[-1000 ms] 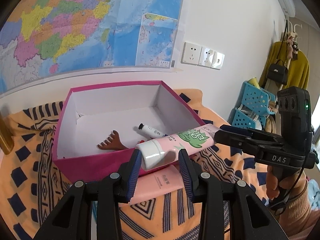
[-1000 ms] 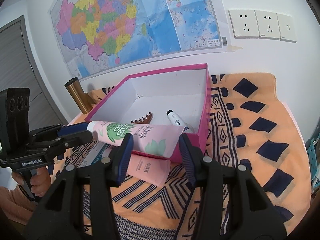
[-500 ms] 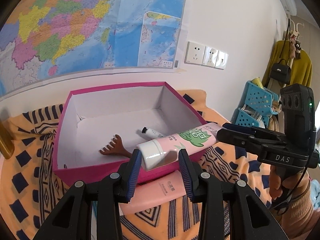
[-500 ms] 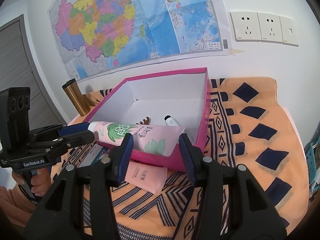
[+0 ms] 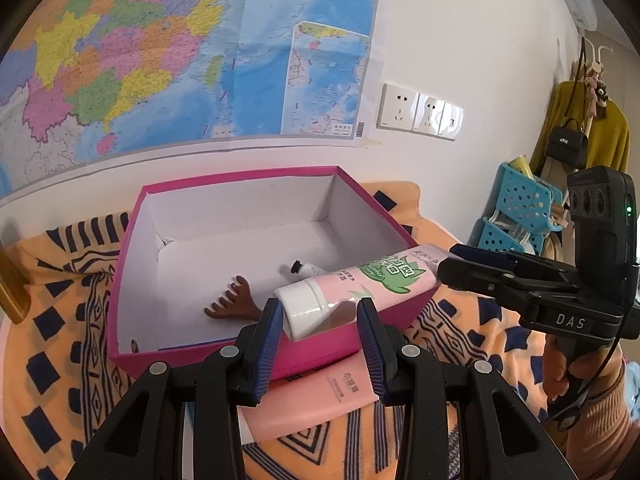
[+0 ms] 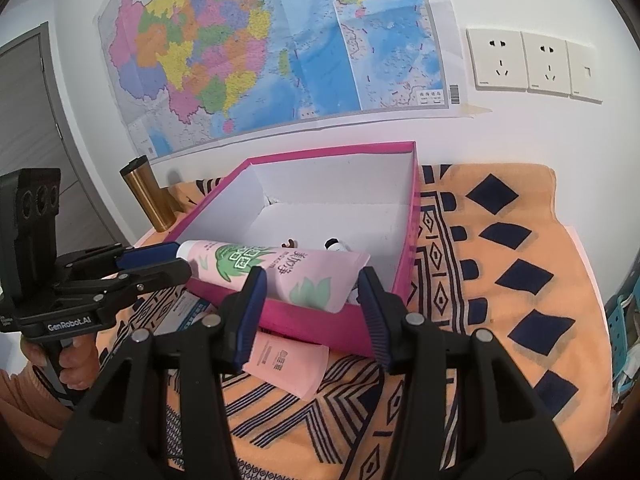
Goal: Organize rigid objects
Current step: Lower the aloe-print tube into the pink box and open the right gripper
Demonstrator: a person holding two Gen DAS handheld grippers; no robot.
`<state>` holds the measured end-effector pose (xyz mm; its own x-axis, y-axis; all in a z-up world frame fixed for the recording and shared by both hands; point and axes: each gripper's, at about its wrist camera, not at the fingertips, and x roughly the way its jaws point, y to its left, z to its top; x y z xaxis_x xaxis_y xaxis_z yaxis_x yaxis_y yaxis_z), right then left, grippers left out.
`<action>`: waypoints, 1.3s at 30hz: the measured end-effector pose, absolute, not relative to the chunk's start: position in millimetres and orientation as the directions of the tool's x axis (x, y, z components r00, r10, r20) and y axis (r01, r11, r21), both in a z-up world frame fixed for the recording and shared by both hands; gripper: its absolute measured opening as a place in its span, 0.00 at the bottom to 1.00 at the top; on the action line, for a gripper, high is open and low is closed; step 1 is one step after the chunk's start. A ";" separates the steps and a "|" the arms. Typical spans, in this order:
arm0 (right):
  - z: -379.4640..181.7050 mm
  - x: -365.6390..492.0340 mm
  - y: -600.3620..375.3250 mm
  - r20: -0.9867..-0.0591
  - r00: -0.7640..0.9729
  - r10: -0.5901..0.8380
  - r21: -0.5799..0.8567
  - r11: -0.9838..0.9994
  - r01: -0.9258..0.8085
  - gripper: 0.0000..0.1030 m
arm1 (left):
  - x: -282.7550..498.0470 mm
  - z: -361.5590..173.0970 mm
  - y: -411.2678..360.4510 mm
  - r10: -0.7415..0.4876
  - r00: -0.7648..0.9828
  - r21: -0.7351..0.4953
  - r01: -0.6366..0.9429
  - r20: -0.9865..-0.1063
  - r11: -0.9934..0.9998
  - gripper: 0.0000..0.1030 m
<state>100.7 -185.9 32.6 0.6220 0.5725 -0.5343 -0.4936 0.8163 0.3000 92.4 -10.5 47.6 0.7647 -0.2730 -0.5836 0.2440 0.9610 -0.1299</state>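
Observation:
A pink tube with green leaf print and a white cap (image 5: 360, 288) is held level over the near edge of the pink box (image 5: 248, 178). My left gripper (image 5: 318, 322) is shut on its cap end. My right gripper (image 6: 310, 300) is shut on its flat crimped end (image 6: 316, 280). The box also shows in the right wrist view (image 6: 414, 216). Inside it lie a brown wooden comb (image 5: 232, 304) and a small white tube with a black cap (image 5: 306, 268). A second, plain pink tube (image 5: 320, 396) lies on the cloth in front of the box.
An orange patterned cloth (image 6: 500, 260) covers the table. A gold flask (image 6: 146, 196) stands at the back left by the wall. A blue and white packet (image 6: 188, 310) lies left of the box. Blue baskets (image 5: 516, 212) stand off the table's right.
Both grippers have carried the leaf-print tube forward and up, from in front of the box to over its near edge. The plain pink tube stays on the cloth.

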 end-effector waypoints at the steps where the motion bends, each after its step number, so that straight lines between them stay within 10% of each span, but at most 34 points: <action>1: 32.9 102.0 -185.7 -0.534 0.622 0.573 0.299 0.816 -0.495 0.49 | 92.3 47.5 -10.2 -0.273 0.764 -0.132 0.243 -0.585 0.961 0.37; 39: 21.1 129.7 -181.3 -0.575 0.610 0.545 0.278 0.832 -0.481 0.49 | 122.0 38.0 -12.3 -0.250 0.739 -0.130 0.217 -0.626 0.967 0.37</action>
<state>129.7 -181.3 21.1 0.6103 0.5451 -0.5748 -0.4805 0.8316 0.2785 122.0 -12.3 38.0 0.7386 -0.2499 -0.6261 0.2172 0.9674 -0.1300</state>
